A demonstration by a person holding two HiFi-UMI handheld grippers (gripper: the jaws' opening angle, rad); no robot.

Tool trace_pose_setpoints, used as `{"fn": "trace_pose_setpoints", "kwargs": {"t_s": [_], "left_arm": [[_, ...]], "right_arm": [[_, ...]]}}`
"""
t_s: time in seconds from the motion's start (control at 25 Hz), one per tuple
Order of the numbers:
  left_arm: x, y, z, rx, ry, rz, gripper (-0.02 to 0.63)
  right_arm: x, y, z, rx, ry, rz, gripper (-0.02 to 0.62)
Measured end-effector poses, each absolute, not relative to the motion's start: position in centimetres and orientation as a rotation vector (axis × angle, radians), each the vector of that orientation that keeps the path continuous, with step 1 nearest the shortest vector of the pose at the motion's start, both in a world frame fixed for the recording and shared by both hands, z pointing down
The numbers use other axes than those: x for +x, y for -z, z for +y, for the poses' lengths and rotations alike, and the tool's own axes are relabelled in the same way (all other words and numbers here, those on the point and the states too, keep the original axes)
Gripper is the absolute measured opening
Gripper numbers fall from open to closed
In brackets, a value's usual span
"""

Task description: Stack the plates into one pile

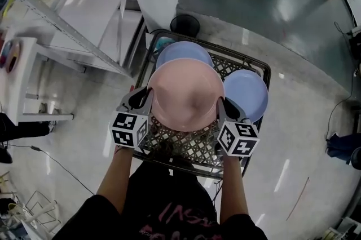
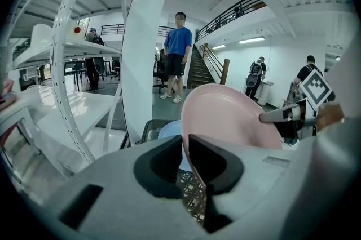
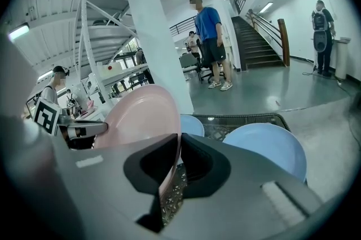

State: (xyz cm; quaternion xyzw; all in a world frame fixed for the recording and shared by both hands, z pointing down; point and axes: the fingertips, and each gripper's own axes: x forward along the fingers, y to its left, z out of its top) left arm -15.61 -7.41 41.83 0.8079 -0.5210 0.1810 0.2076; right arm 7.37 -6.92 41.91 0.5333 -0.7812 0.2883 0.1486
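- Head view: the pink plate (image 1: 186, 95) is up over the middle of the black lattice basket (image 1: 186, 146), carried between two grippers.
- The left gripper (image 1: 144, 99) has the plate's rim on the basket's left side. The right gripper (image 1: 224, 106) has the opposite rim on the basket's right side.
- The far blue plate (image 1: 183, 50) lies at the basket's far end, with its near edge covered by the pink plate.
- The right-hand blue plate (image 1: 248, 92) lies along the basket's right side, just beside the right gripper.
- Left gripper view: the jaws are pinched onto the pink plate's rim, which runs straight through the narrow gap between the pads.
- The plate fans out over the basket, and the right gripper grips its opposite edge. A sliver of the far blue plate peeks out beyond the jaws, and the basket's lattice shows below them.
- Right gripper view: it's the same here, with the jaws clamped on the pink plate's rim and the left gripper across the basket at the plate's other edge.
- Both blue plates sit in the basket, one beyond the jaws and one to the right of them.
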Motion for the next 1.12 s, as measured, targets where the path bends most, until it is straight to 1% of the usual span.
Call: {"fn": "trace_pose_setpoints", "kwargs": {"t_s": [1.12], "left_arm": [[-17.3, -47.2, -17.0, 2.225, -0.531, -1.416, 0.029]], "right_arm": [[5.5, -47.0, -15.7, 1.488, -0.860, -2.221, 0.037]]}}
